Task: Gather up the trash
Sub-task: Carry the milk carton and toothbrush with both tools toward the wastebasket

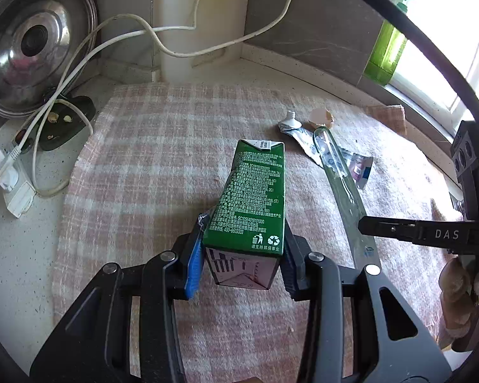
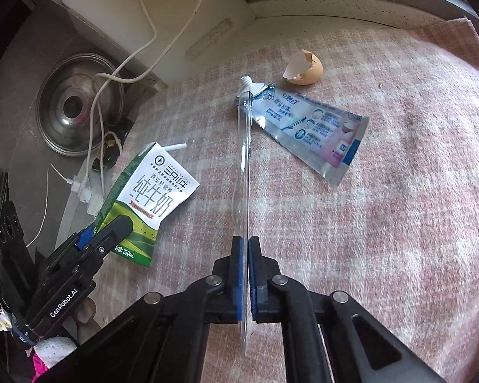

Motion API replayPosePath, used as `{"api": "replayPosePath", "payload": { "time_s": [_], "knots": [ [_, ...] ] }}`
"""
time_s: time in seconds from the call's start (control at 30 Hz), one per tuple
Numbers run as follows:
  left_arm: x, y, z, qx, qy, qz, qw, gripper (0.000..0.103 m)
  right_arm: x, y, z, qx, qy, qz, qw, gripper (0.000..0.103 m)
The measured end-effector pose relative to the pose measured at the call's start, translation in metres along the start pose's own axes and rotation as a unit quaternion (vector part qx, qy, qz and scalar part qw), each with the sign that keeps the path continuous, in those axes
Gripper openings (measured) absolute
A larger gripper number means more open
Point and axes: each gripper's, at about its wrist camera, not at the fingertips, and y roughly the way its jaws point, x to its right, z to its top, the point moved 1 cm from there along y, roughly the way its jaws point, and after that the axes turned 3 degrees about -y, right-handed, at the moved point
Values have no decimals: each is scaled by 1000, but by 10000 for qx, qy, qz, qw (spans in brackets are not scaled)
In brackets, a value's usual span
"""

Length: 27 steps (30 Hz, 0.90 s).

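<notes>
My left gripper (image 1: 243,249) is shut on a green and white milk carton (image 1: 255,201), gripping its base end just above the checked cloth (image 1: 163,146); the carton (image 2: 150,198) and left gripper (image 2: 108,233) also show in the right wrist view. My right gripper (image 2: 247,255) is shut on a clear plastic toothbrush package (image 2: 245,159), held on edge; the package (image 1: 338,172) and a right finger (image 1: 399,228) show in the left wrist view. A flattened toothpaste tube (image 2: 306,124) and an eggshell (image 2: 304,68) lie on the cloth beyond.
A steel pot lid (image 1: 32,48) leans at the left wall. White cables (image 1: 79,60) and a power strip (image 1: 9,175) lie on the counter's left. A dark dish with scraps (image 1: 60,121) sits by the cloth's edge. A green bottle (image 1: 388,48) stands on the windowsill.
</notes>
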Motion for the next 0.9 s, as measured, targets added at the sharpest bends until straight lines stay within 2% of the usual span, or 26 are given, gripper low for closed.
{"api": "replayPosePath", "payload": {
  "time_s": [0.4, 0.9],
  "knots": [
    [5, -45, -43, 123, 52, 40, 9999, 40, 5, -39, -55, -13, 170, 432, 9989, 1],
    [21, -110, -87, 413, 198, 21, 9989, 40, -7, -86, -111, 16, 60, 647, 9979, 1]
  ]
}}
